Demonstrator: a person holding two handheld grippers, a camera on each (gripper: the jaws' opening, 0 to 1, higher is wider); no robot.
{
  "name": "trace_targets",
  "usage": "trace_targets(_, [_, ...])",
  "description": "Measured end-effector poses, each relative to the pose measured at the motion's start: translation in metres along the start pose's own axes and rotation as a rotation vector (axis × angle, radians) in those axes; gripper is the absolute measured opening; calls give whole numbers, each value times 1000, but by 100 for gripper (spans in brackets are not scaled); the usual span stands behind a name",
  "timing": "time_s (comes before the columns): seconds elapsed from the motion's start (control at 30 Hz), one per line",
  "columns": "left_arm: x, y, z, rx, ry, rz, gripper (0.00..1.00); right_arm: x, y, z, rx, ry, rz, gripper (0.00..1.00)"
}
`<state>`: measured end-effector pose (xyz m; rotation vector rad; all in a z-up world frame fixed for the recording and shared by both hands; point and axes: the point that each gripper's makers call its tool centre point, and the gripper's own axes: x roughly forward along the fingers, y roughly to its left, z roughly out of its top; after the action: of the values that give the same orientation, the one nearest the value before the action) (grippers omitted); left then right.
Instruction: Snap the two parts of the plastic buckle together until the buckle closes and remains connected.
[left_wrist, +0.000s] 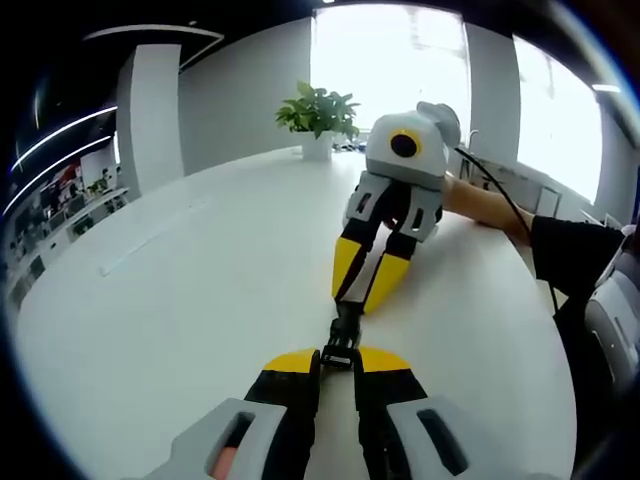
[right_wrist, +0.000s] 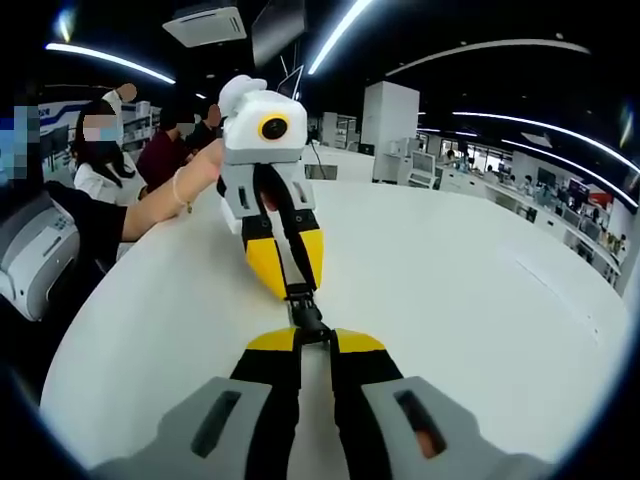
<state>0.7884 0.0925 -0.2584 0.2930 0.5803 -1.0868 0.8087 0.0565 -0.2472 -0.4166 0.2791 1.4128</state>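
Left gripper (left_wrist: 338, 358): jaws drawn narrow, yellow tips clamped on one end of the black buckle (left_wrist: 343, 340). Right gripper (right_wrist: 303, 340): jaws likewise narrow, pinching the opposite end of the buckle (right_wrist: 305, 318). The two grippers face each other tip to tip over the white worktop (left_wrist: 180, 290), each visible in the other's view, with the buckle and its short strap bridging the gap between them, low over the surface. Whether the two halves are already fully seated cannot be told; the joint is small and dark. Judgement: the step in hand is the closing push. To do it well, keep both halves on one straight line, level with each other, and drive them squarely together without twisting, holding grip firm so neither part slips. Release should wait until the halves hold together. A potted plant (left_wrist: 318, 115) stands well apart, clear of the work.
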Motion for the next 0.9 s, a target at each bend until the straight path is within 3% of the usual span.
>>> trace_targets(0.9, [2,-2,-3,-1,10,-12,13,2,2,-1,-7,2,4,11])
